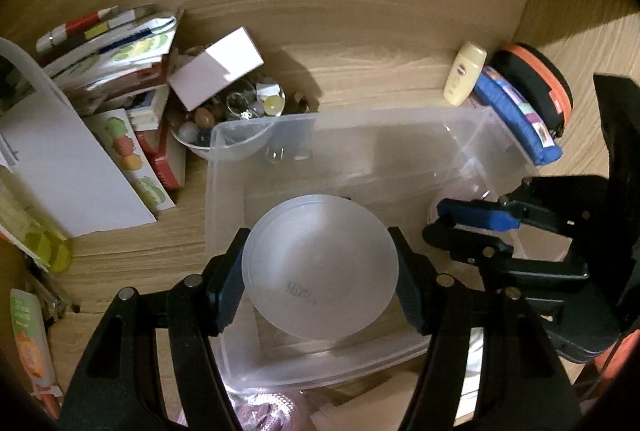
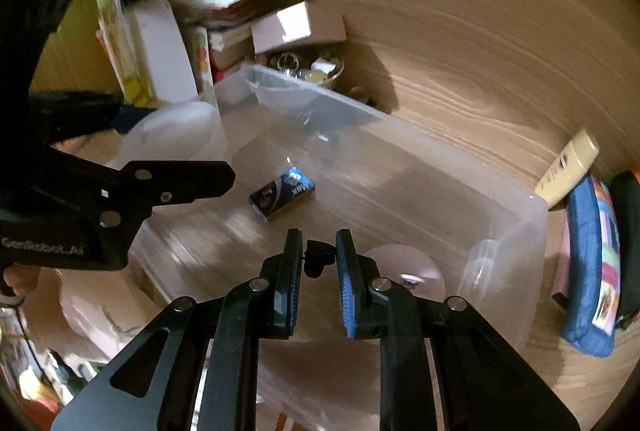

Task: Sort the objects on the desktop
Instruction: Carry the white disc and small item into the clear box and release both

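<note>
My left gripper (image 1: 320,243) is shut on a frosted round plastic tub (image 1: 320,271), one pad on each side of it. It hangs over the near end of a clear plastic bin (image 1: 264,119). In the right wrist view, my right gripper (image 2: 318,259) is shut on a small black object (image 2: 316,261) that pokes out between its tips, above the bin's (image 2: 500,251) inside. A small blue and black pack (image 2: 282,193) lies on the bin floor. The right gripper (image 1: 444,225) also shows beside the tub at the bin's right side.
Behind the bin's left corner stands a bowl of marbles (image 1: 224,119) with a white box (image 1: 218,69) leaning over it, next to stacked books (image 1: 108,47). A yellow bottle (image 1: 464,73), a blue pouch (image 1: 516,115) and an orange-rimmed black case (image 1: 536,83) sit at the back right.
</note>
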